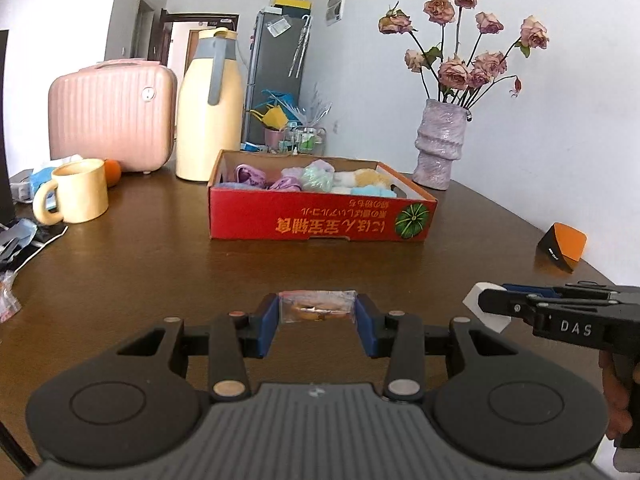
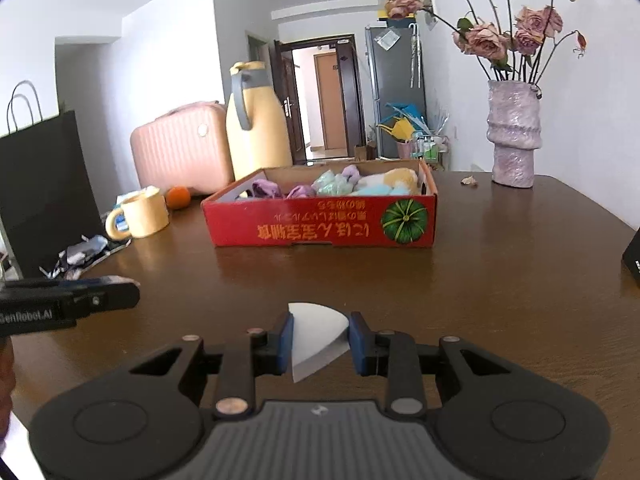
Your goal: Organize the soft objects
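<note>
The fingers of the left gripper (image 1: pixel 316 320) are closed on a small clear packet (image 1: pixel 318 307) with something tan and brown inside, pinched by its two side edges, while the fingers of the right gripper (image 2: pixel 319 342) clamp a white wedge-shaped piece (image 2: pixel 316 338) the same way, by its flat sides. Both loads are held over the near part of the brown surface (image 1: pixel 160 264), short of the red cardboard box (image 1: pixel 320 220) that sits toward the middle of it. That box already holds a heap of pastel plush pieces (image 1: pixel 316 178), lilac, mint, cream and pale blue, so it is probably where these two belong. The packet looks light and crinkly; its film may be slippery, so the side grip suits it, but harder squeezing could crush the contents. The white piece looks light and keeps its shape between the pads, so I cannot tell how soft it really is. Behind the box, toward the far edge, stand a cream jug (image 1: pixel 210 108), a pink case (image 1: pixel 112 116) and a vase of dried roses (image 1: pixel 440 144); a yellow mug (image 1: pixel 80 192) sits toward the left edge.
</note>
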Action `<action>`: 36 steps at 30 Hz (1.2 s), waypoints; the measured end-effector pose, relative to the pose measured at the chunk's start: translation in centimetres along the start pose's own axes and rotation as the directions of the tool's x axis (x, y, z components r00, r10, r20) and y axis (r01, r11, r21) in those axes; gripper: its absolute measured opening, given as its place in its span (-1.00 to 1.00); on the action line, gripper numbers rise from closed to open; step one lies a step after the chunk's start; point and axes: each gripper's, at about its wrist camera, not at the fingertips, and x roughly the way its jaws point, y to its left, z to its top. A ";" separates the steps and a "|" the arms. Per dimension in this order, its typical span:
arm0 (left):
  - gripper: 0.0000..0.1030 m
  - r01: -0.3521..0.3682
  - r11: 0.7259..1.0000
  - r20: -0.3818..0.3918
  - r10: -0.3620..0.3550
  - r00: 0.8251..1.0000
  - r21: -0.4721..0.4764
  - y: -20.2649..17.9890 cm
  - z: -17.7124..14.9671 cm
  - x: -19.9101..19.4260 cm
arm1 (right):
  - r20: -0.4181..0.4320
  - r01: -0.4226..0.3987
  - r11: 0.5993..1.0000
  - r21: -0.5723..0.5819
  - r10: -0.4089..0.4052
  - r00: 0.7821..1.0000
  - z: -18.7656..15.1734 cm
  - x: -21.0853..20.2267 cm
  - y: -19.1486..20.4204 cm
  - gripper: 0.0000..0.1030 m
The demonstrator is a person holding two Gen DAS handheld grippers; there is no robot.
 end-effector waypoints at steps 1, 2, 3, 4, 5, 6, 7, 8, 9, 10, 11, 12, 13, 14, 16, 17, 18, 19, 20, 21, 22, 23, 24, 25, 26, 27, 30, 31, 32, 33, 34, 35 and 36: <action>-0.20 0.009 1.000 0.005 -0.009 1.000 0.017 -0.1 0.6 0.5 | 0.003 -0.005 1.000 0.003 0.005 1.000 0.3 0.1 -0.1 -0.44; -0.20 0.030 0.999 0.016 -0.030 0.999 0.037 -0.2 1.7 1.2 | 0.005 -0.019 1.000 0.007 0.019 1.000 0.9 0.5 -0.3 -0.44; -0.20 0.049 0.998 0.028 -0.050 0.998 0.047 -0.1 2.7 1.9 | 0.006 -0.037 0.999 0.012 0.037 0.999 1.6 0.9 -0.5 -0.44; -0.20 0.069 0.996 0.033 -0.070 0.997 0.053 0.0 4.1 2.9 | 0.016 -0.063 0.998 0.020 0.063 0.998 2.9 1.6 -0.9 -0.44; -0.20 0.092 0.994 0.026 -0.094 0.995 0.060 0.2 5.7 4.4 | 0.024 -0.084 0.996 0.025 0.084 0.996 4.3 2.5 -1.3 -0.44; -0.20 0.106 0.992 0.015 -0.107 0.994 0.062 0.5 7.1 6.0 | 0.028 -0.101 0.994 0.031 0.100 0.995 6.2 3.9 -1.8 -0.44; -0.20 0.105 0.993 0.002 -0.105 0.994 0.058 0.7 8.7 7.9 | 0.029 -0.107 0.994 0.032 0.106 0.994 7.8 5.1 -2.1 -0.44; -0.20 0.110 0.992 -0.021 -0.109 0.994 0.058 0.9 10.2 10.0 | 0.022 -0.122 0.992 0.031 0.121 0.992 10.1 7.0 -2.5 -0.44; -0.20 0.121 0.991 -0.047 -0.118 0.992 0.051 1.1 11.2 11.7 | 0.010 -0.141 0.989 0.039 0.141 0.990 11.8 8.8 -2.8 -0.44; -0.20 0.122 0.992 -0.073 -0.120 0.990 0.024 1.5 12.2 13.8 | -0.022 -0.170 0.983 0.069 0.171 0.985 14.0 11.4 -3.5 -0.43; -0.20 0.130 0.991 -0.109 -0.129 0.986 0.004 1.8 13.2 16.0 | -0.067 -0.191 0.976 0.108 0.199 0.978 15.8 14.2 -4.2 -0.43; -0.20 0.134 0.991 -0.149 -0.135 0.980 -0.012 2.2 14.0 18.3 | -0.105 -0.193 0.972 0.134 0.207 0.973 17.3 16.8 -4.6 -0.43; -0.20 0.112 0.993 -0.170 -0.115 0.979 -0.027 2.5 14.4 19.8 | -0.138 -0.178 0.975 0.135 0.196 0.971 18.4 19.1 -4.7 -0.44; -0.20 0.084 0.996 -0.191 -0.089 0.978 -0.031 2.8 14.8 21.7 | -0.187 -0.158 0.978 0.134 0.181 0.965 19.5 21.8 -4.8 -0.44; -0.20 0.070 0.998 -0.230 -0.070 0.971 -0.009 3.0 15.0 24.5 | -0.266 -0.133 0.983 0.130 0.163 0.950 20.6 26.2 -4.7 -0.44; -0.18 0.056 0.998 -0.250 -0.057 0.967 -0.012 3.1 14.9 25.9 | -0.307 -0.123 0.984 0.130 0.158 0.938 20.9 28.3 -4.5 -0.44; -0.17 0.041 0.999 -0.270 -0.043 0.962 -0.012 3.3 14.7 27.0 | -0.343 -0.110 0.986 0.124 0.147 0.928 21.0 30.1 -4.3 -0.44; -0.14 0.027 1.000 -0.289 -0.029 0.957 -0.011 3.3 14.4 27.7 | -0.377 -0.096 0.988 0.118 0.134 0.916 20.8 31.7 -4.1 -0.44; -0.11 0.032 0.999 -0.308 -0.030 0.951 0.002 3.3 14.1 28.5 | -0.410 -0.082 0.991 0.102 0.117 0.905 20.6 33.2 -3.9 -0.43; -0.08 0.042 0.999 -0.324 -0.033 0.946 0.020 3.3 13.8 29.0 | -0.429 -0.070 0.994 0.086 0.100 0.897 20.1 34.0 -3.6 -0.42; 0.01 0.043 0.999 -0.328 -0.032 0.944 0.026 3.3 13.5 29.2 | -0.449 -0.057 0.996 0.074 0.084 0.890 19.9 35.0 -3.5 -0.37; 0.14 0.040 0.999 -0.332 -0.030 0.943 0.024 3.5 13.4 29.5 | -0.454 -0.053 0.996 0.076 0.082 0.887 19.6 35.7 -3.5 -0.36; 0.18 0.039 0.999 -0.333 -0.032 0.942 0.014 3.8 13.3 29.7 | -0.459 -0.048 0.995 0.083 0.081 0.885 19.4 36.2 -3.5 -0.34; 0.25 0.043 0.999 -0.333 -0.043 0.942 -0.008 4.3 13.3 29.8 | -0.463 -0.047 0.995 0.093 0.085 0.882 19.2 36.5 -3.5 -0.33; 0.31 0.048 0.999 -0.337 -0.052 0.940 -0.021 4.6 13.4 29.9 | -0.464 -0.048 0.995 0.090 0.085 0.882 19.2 36.5 -3.6 -0.32; 0.34 0.046 0.998 -0.341 -0.054 0.938 -0.031 4.8 13.5 30.0 | -0.468 -0.049 0.995 0.083 0.083 0.880 19.1 36.6 -3.5 -0.25; 0.36 0.043 0.998 -0.341 -0.056 0.938 -0.045 5.1 14.2 29.1 | -0.474 -0.047 0.996 0.070 0.074 0.878 19.0 36.1 -3.3 -0.15; 0.41 0.040 0.998 -0.330 -0.050 0.943 -0.040 5.1 14.6 28.3 | -0.469 -0.041 0.997 0.071 0.070 0.881 19.2 35.7 -3.3 -0.14; 0.45 0.033 0.999 -0.314 -0.041 0.949 -0.030 5.1 15.2 27.3 | -0.459 -0.039 0.996 0.076 0.070 0.886 19.5 35.0 -3.3 -0.14; 0.45 0.027 0.999 -0.297 -0.032 0.954 -0.022 5.0 15.8 26.3 | -0.447 -0.042 0.996 0.085 0.075 0.892 20.0 34.3 -3.5 -0.13; 0.47 0.021 1.000 -0.279 -0.023 0.960 -0.011 5.1 16.5 25.2 | -0.434 -0.044 0.995 0.089 0.079 0.897 20.6 33.3 -3.8 -0.09; 0.53 0.011 1.000 -0.257 -0.011 0.966 0.000 5.1 17.3 23.8 | -0.416 -0.042 0.995 0.089 0.075 0.906 21.4 31.9 -4.1 -0.05; 0.57 -0.001 1.000 -0.234 0.003 0.972 0.010 5.2 17.8 22.4 | -0.393 -0.037 0.996 0.083 0.067 0.917 22.2 30.4 -4.3 0.04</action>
